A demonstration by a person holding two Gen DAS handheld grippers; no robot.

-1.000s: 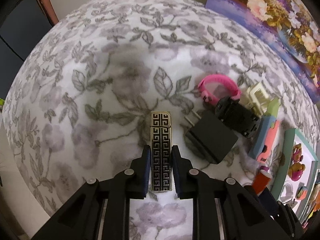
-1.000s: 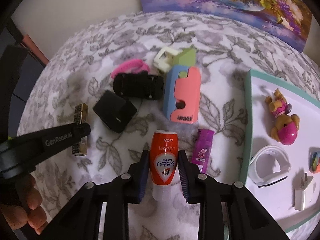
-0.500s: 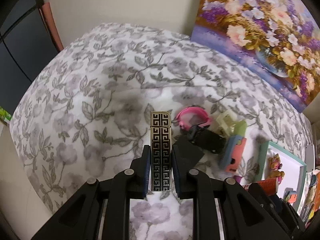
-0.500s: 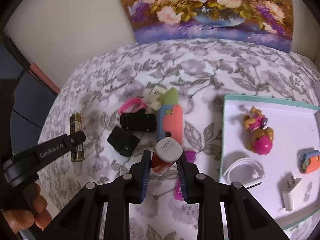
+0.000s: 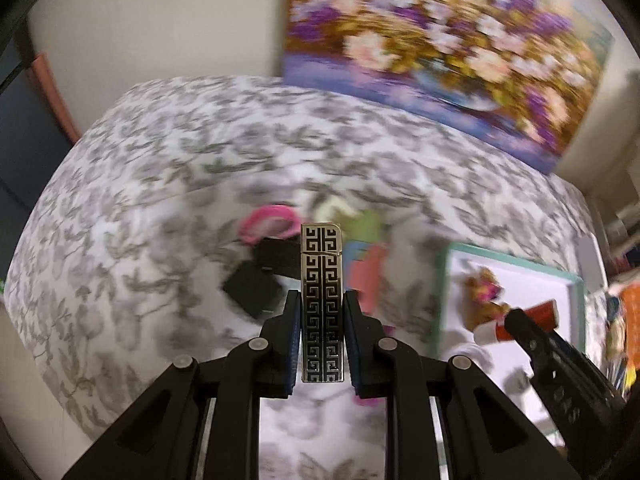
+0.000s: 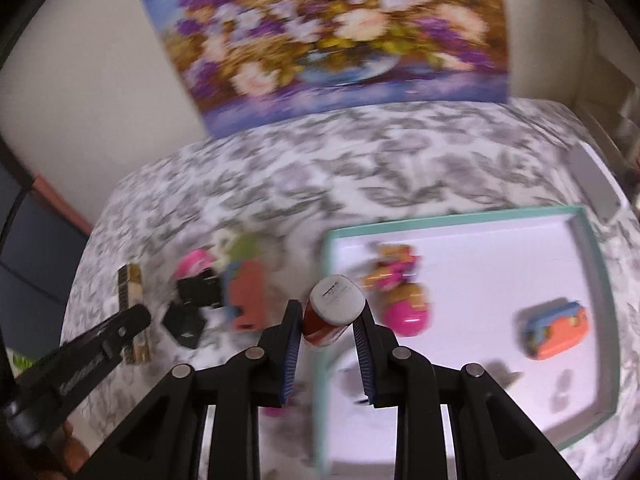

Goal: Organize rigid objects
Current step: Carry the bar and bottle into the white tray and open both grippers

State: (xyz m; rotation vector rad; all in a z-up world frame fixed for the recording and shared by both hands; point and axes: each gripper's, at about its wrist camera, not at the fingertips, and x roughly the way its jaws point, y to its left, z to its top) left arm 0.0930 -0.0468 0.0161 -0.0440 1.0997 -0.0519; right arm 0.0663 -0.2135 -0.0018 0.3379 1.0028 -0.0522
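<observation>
Both grippers have come up off the table with their loads: the left gripper (image 5: 322,340) jaws are clamped on the patterned lighter (image 5: 322,304), the right gripper (image 6: 326,340) jaws pinch the red-and-white tube (image 6: 330,310), now above the near edge of the tray (image 6: 452,222). Beyond lie the remaining clutter and the flower painting (image 6: 332,36). Both pieces seem bound for the tray.
</observation>
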